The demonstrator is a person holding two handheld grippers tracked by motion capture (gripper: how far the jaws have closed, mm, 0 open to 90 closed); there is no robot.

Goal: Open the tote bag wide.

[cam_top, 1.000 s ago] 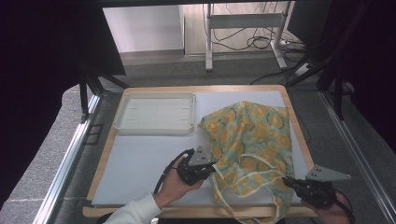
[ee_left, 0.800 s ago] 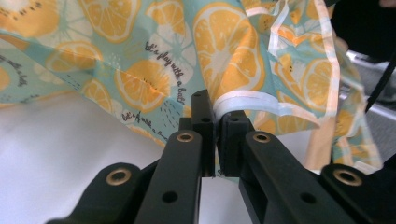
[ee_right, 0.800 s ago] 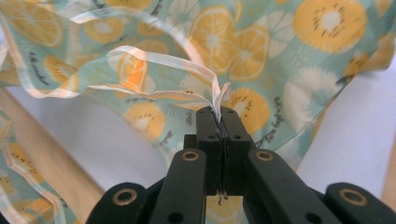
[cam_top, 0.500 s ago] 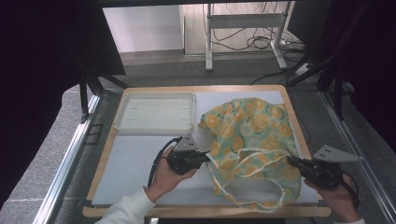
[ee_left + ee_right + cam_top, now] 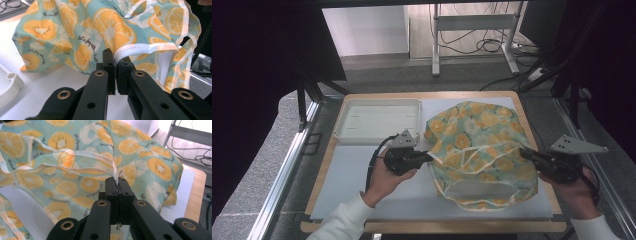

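From my seat: wooden board [image 5: 324,170] sits on the desk, mat [image 5: 357,185] on top of it. Tray [image 5: 378,120] lies on the far left part of the mat, against the far edge. Bag [image 5: 477,145] takes the right half of the mat, just right of the tray, its far part resting on the mat. Left gripper [image 5: 428,157] is at the bag's left edge, in front of the tray, jaws clamped on the bag's rim [image 5: 140,48]. Right gripper [image 5: 526,153] is at the bag's right edge, jaws clamped on the rim too. Bag's near opening hangs between the two grippers. Metal stand [image 5: 472,30] and cables [image 5: 492,45] sit on the floor behind the desk.
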